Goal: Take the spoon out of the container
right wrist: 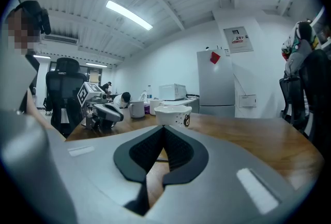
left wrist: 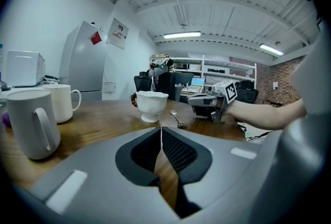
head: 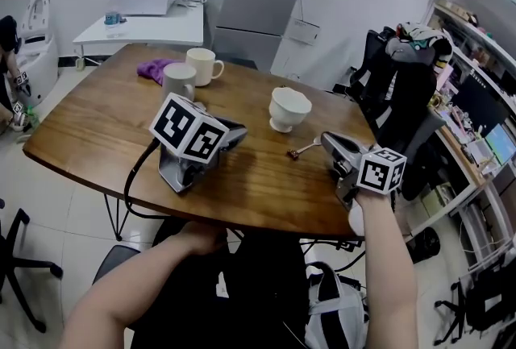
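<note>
Spoon [head: 303, 150] lies on the wooden table [head: 97, 130] between the white bowl [head: 289, 109] and the right gripper [head: 326, 139], which, like the left gripper [head: 238, 132], rests there, jaws together and empty, black-and-white marker cubes [head: 190, 128] on top.

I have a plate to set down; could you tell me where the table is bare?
Bare: the table's left end, left of the grey mug and left hand-held gripper, and the strip between that gripper and the spoon. Crowded: around the cream mug and purple cloth.
</note>
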The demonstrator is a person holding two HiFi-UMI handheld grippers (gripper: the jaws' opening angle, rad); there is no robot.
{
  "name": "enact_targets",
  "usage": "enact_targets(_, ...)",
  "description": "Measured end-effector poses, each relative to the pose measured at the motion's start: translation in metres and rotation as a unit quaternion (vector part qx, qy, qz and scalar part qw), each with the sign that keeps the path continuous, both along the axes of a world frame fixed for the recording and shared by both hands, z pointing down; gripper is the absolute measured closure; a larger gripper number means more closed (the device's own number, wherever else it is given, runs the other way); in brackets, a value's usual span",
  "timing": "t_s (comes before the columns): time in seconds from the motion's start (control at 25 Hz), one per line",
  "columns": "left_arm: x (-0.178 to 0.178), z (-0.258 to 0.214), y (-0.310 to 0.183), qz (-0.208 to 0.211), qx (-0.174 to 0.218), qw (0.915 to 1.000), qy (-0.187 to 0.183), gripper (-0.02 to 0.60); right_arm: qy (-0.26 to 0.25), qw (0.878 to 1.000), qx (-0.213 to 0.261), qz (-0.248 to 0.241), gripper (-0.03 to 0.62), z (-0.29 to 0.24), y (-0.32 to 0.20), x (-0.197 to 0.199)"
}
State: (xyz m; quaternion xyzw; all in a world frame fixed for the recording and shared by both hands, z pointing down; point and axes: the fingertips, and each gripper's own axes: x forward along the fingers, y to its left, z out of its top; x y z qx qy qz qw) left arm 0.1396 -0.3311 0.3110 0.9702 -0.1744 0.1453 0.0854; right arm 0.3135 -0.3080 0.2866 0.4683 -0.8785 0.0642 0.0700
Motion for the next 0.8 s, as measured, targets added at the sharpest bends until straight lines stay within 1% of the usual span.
enact_targets(0.16, -0.0008, -0.0003, -0.0005, 0.000, 0.000, 1.0000, 0.000, 0.569, -0.011, 1.000, -0.004, 0.002, 0.592, -0.0002, -0.0003, 0.0006)
enact_targets(0.8, -0.0023, 0.0027, 0.0006, 0.000, -0.002, 1.0000, 0.001, 0.569, -0.009, 1.000, -0.006, 0.004, 0.592, 0.0028, -0.0003, 0.0004)
